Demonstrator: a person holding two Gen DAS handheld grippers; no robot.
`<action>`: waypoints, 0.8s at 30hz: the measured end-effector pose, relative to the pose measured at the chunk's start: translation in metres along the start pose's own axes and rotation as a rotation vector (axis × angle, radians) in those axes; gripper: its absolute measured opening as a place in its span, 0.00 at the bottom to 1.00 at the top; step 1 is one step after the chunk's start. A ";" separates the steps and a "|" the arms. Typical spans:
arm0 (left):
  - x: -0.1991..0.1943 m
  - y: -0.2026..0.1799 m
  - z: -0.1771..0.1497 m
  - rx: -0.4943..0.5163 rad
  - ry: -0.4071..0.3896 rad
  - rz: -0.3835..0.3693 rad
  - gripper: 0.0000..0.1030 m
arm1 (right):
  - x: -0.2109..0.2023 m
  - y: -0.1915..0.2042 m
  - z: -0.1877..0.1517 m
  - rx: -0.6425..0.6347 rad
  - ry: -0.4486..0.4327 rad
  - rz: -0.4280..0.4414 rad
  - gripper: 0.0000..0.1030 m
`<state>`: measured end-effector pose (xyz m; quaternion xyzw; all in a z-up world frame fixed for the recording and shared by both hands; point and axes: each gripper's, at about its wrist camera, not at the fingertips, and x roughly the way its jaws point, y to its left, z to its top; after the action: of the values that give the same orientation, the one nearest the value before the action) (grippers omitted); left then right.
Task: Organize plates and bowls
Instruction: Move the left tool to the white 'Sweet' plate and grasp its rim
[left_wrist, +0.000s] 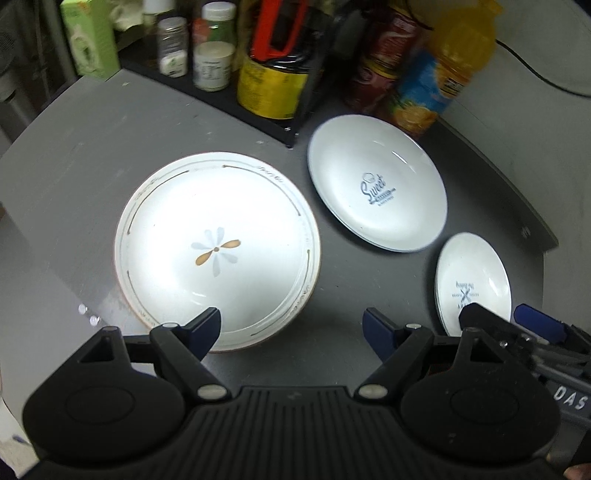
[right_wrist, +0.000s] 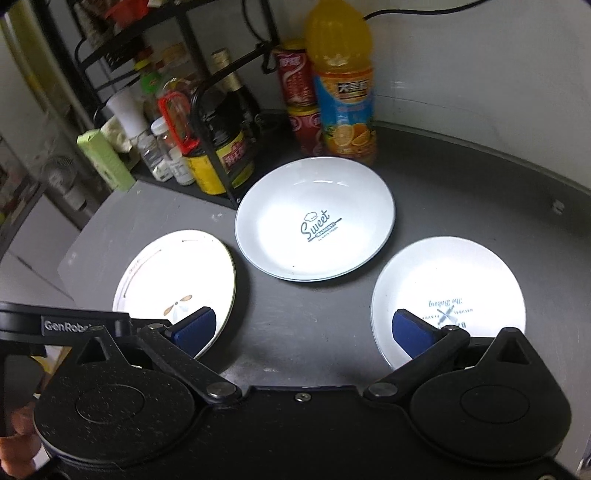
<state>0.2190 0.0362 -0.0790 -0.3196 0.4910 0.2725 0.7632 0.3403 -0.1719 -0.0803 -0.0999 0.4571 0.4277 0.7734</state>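
Both tongs, left tongs (left_wrist: 291, 325) and right tongs (right_wrist: 303, 328), spread wide, empty, low over three plates.

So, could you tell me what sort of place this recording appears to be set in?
Most likely a home kitchen corner. A black wire rack holds condiment jars and sauce bottles, an orange juice bottle and red cans stand by the wall, and three white plates lie on the grey table.

the middle plate (right_wrist: 314, 218) reads "sweet", the smaller plate (right_wrist: 448, 295) "the bakery", the left gripper (right_wrist: 192, 328) "genrobo".
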 end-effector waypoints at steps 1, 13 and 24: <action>0.000 0.001 0.000 -0.015 -0.001 0.001 0.80 | 0.002 0.000 0.001 -0.010 0.007 0.006 1.00; 0.017 0.016 0.008 -0.134 0.019 -0.001 0.80 | 0.034 0.007 0.020 -0.075 0.074 -0.002 1.00; 0.041 0.021 0.051 -0.160 -0.032 -0.073 0.71 | 0.067 -0.017 0.050 0.039 0.093 -0.054 0.83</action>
<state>0.2483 0.0928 -0.1058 -0.3928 0.4433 0.2878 0.7526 0.3981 -0.1170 -0.1094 -0.1167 0.4978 0.3927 0.7644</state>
